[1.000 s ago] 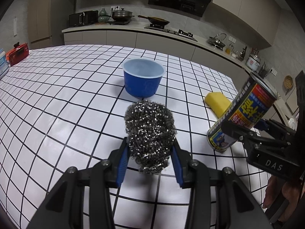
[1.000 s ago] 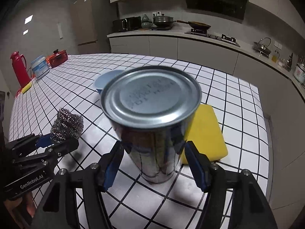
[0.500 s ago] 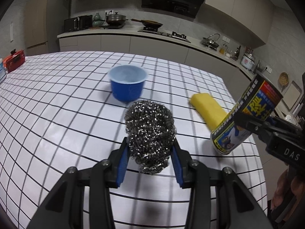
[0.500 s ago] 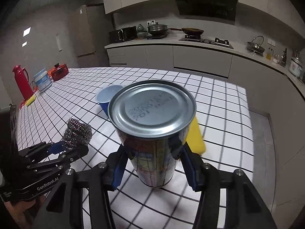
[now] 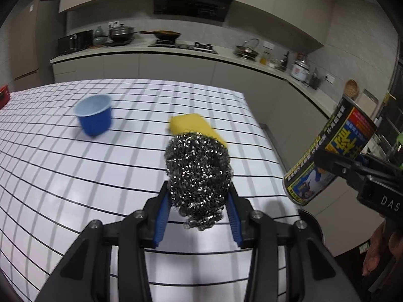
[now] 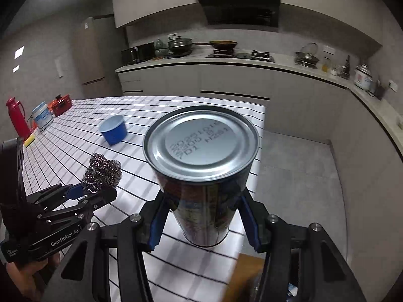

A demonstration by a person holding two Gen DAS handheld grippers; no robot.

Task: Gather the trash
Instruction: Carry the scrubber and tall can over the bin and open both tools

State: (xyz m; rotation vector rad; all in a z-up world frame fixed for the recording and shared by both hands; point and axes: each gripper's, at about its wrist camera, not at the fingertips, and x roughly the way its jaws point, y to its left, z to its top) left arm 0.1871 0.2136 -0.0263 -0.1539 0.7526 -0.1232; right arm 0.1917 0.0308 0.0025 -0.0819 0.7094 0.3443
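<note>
Over the white black-gridded desk (image 5: pixel 75 176) w/ kitchen behind, our left gripper (image 5: pixel 199 209) pinches the springy, light steel-wool scourer (image 5: pixel 199 176) mid-body, right gripper (image 6: pixel 205 216), jaws just closed, clamps the stiff, slick printed tin can (image 6: pixel 201 176) low, both aloft.

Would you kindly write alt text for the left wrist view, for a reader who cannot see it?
The left gripper holds a steel wool scrubber above a grid-patterned table. At right, the right gripper holds a tilted printed can past the table's edge. A blue cup and yellow sponge sit behind.
</note>
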